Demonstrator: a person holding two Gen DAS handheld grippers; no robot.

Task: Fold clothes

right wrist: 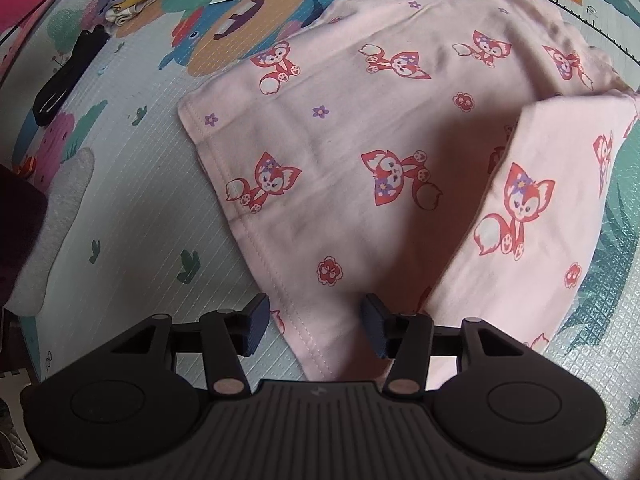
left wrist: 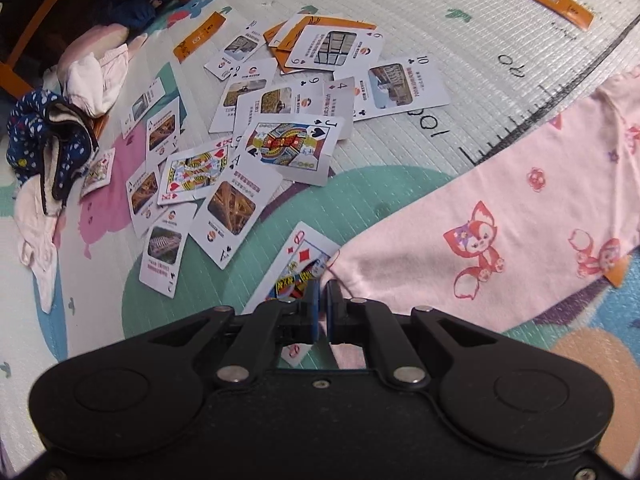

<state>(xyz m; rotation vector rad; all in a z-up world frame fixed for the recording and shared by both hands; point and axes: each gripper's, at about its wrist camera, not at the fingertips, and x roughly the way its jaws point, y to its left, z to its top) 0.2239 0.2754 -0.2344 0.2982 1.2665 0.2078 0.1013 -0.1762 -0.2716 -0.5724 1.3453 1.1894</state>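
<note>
Folding a pale pink cotton child's top printed with red foxes (right wrist: 360, 128), spread flat on a patterned foam play mat (right wrist: 120, 248) on the floor. Already turned over the body on one side: a sleeve or side panel (right wrist: 532, 208). Hovering over the stitched bottom hem (right wrist: 256, 248), right hand-held gripper (right wrist: 316, 326), jaws spread wide, nothing between them. Nearly closed over the tip of the pink sleeve cuff (left wrist: 340, 268), left hand-held gripper (left wrist: 322, 296); hard to tell whether cloth is really caught or only brushed. Lying right beside that cuff, partly under the left jaws, a queen of diamonds playing card (left wrist: 296, 260), with many more scattered playing cards (left wrist: 280, 120) farther off.

For a clean fold, probably best:
- pinching only fabric, never the card beneath;
- taking both layers at the hem corner with the right jaws;
- lifting both ends evenly, keeping the cloth taut;
- laying the sleeve straight across the body, edges matched.

Main risk, likely: dragging a card into the fold.
</note>
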